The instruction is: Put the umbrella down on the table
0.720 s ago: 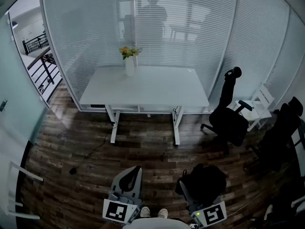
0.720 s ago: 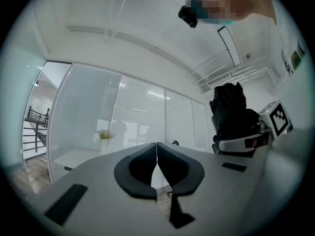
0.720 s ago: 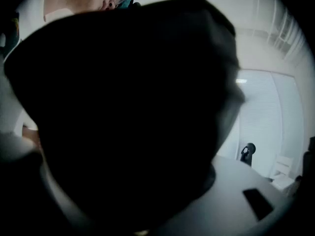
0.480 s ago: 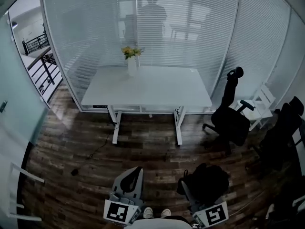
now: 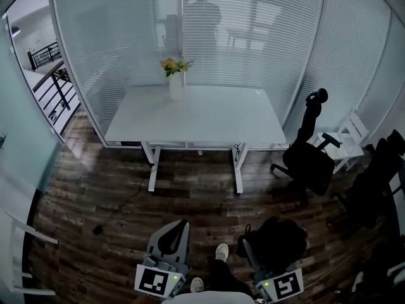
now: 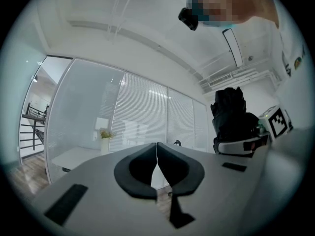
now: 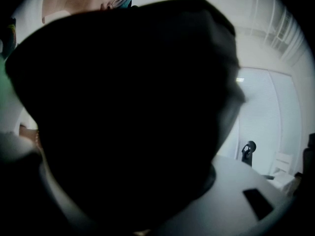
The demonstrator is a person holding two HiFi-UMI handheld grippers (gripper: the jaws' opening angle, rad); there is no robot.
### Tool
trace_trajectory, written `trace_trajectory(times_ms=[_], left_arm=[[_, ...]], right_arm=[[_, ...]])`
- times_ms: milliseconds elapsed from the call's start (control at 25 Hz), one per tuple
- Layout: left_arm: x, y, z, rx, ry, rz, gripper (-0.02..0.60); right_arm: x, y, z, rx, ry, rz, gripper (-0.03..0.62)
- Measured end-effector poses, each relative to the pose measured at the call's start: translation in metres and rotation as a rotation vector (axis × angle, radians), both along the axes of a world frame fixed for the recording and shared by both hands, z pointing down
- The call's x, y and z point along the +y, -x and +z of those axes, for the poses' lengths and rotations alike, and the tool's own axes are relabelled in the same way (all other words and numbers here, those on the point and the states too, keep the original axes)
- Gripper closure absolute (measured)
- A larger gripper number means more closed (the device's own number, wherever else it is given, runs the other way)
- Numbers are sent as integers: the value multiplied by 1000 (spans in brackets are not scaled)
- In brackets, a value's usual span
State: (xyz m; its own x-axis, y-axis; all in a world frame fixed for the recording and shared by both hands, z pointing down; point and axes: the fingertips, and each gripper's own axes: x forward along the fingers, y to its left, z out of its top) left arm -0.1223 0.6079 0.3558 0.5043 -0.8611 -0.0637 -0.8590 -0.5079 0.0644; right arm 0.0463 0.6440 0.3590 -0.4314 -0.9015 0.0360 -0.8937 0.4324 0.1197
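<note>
A black folded umbrella (image 5: 278, 240) is low in the head view, with my right gripper (image 5: 262, 255) shut on it. In the right gripper view the umbrella (image 7: 123, 117) fills nearly the whole picture and hides the jaws. Beside it, my left gripper (image 5: 178, 228) is shut with nothing in it; its pads (image 6: 147, 167) touch in the left gripper view. From there the umbrella (image 6: 230, 116) shows as a dark bundle standing up from the right gripper (image 6: 242, 145). The white table (image 5: 209, 122) stands well ahead across the wood floor.
A white vase of yellow flowers (image 5: 174, 80) stands at the table's back edge. A black office chair (image 5: 311, 157) is right of the table, a white chair (image 5: 350, 137) and more dark chairs (image 5: 374, 189) further right. Glass walls with blinds lie behind. My shoe (image 5: 221, 252) shows between the grippers.
The table has drawn slightly nearer in the head view and one foot has stepped forward between the grippers. Both grippers keep their places and grips.
</note>
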Motion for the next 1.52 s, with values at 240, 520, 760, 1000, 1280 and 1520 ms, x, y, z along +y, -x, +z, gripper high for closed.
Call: trace_trajectory(times_ms=[240,520,760,1000,1280,1520], left_arm=[[-58,-33,1,-4,6,6,568],[-146,-91,-5,-10,22,-21,568],[-204,-130,-15,-9,-2,-36,569],[-245,-141,-9,-4,15,-56,568],[-295,-138,-2,7,14,-61,568],[-370,-118,6,20,12,-62,568]], right_arm=[[-55,-23,0,-3,-1,-30,347],[-142,-83,-6,-16,-14,-43,347],[-203,-126,-10,-12,-21,-51,347],[-245,-136,-7,-7,-13,-73,347],[-296,-132,3,-17,0,-81,347],[-368,-105,9,-14,16,-103,347]])
